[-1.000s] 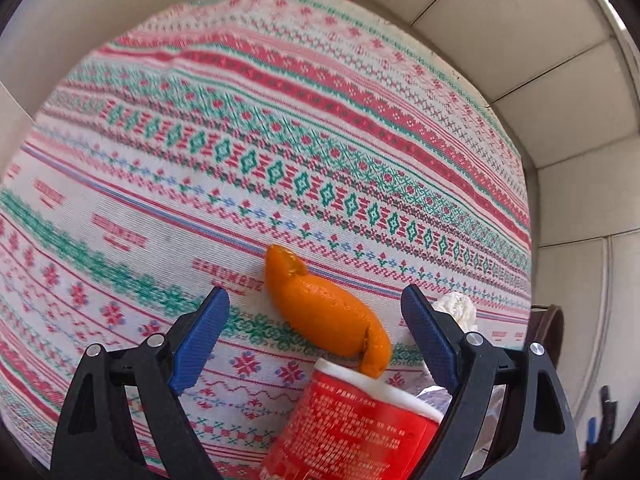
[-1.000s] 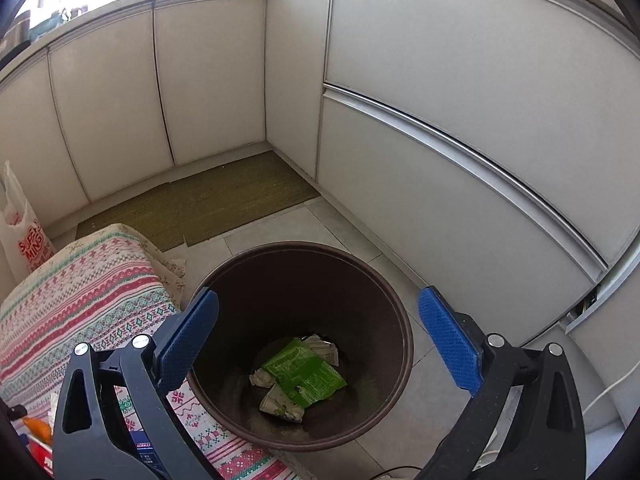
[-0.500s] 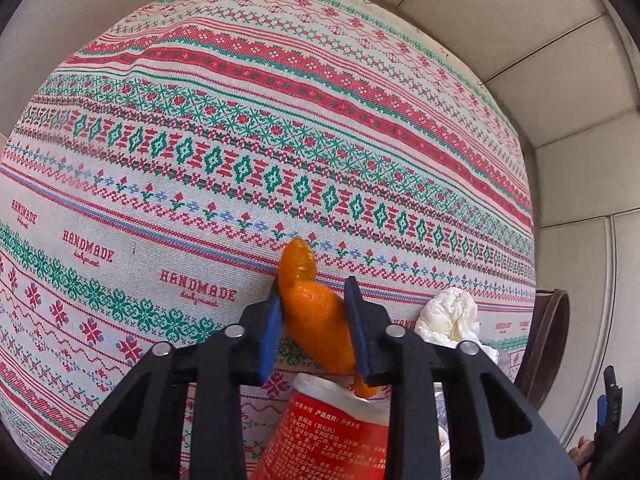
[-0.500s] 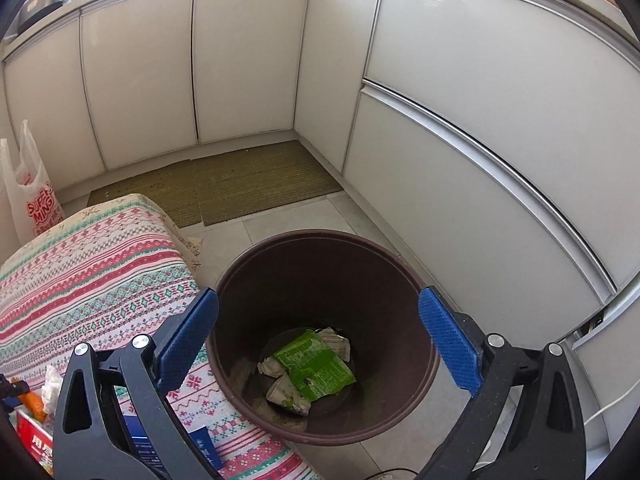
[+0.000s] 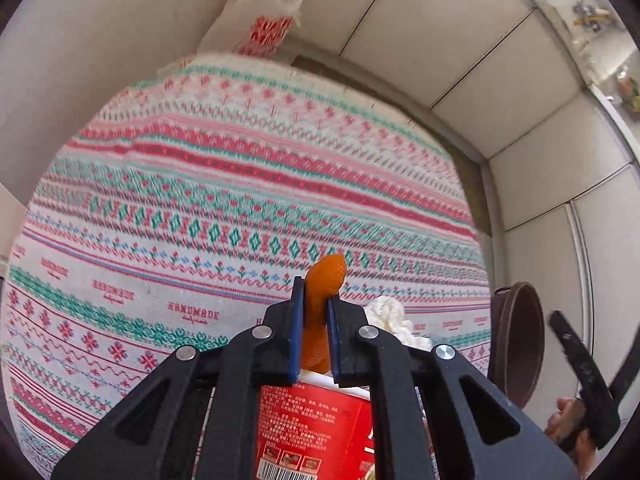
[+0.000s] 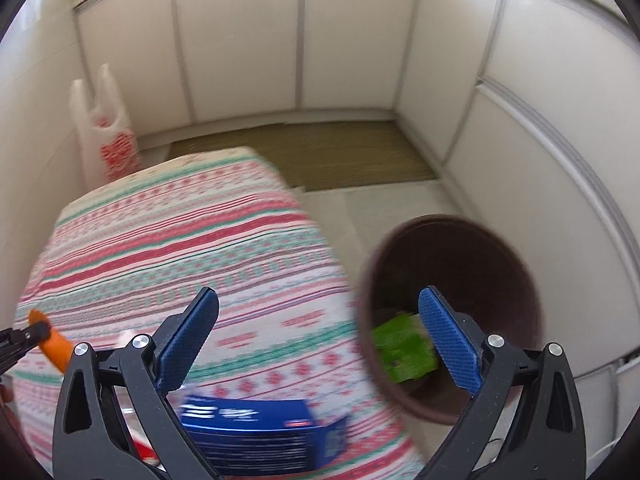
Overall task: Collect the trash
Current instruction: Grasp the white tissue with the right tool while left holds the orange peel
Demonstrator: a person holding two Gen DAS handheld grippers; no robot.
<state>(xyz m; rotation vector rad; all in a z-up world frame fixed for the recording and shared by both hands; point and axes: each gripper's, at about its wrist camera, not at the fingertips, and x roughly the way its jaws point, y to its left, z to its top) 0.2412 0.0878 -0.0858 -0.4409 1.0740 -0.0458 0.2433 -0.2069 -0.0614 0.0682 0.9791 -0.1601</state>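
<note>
Left gripper (image 5: 316,316), blue pads just closed and clamped on the curled orange fruit peel (image 5: 322,288), holds it clear of the red, green and white patterned tablecloth (image 5: 200,200); beneath it stand a red printed paper cup (image 5: 316,428) and, just beside, a crumpled white tissue (image 5: 390,316). Right gripper (image 6: 320,340), jaws spread wide and gripping nothing, hangs above a blue cardboard box (image 6: 260,424) at the cloth's edge. Farther right on the floor, the round dark-brown plastic bin (image 6: 460,248) contains a green wrapper (image 6: 402,348); beyond the table stands a white plastic bag (image 6: 108,132).
</note>
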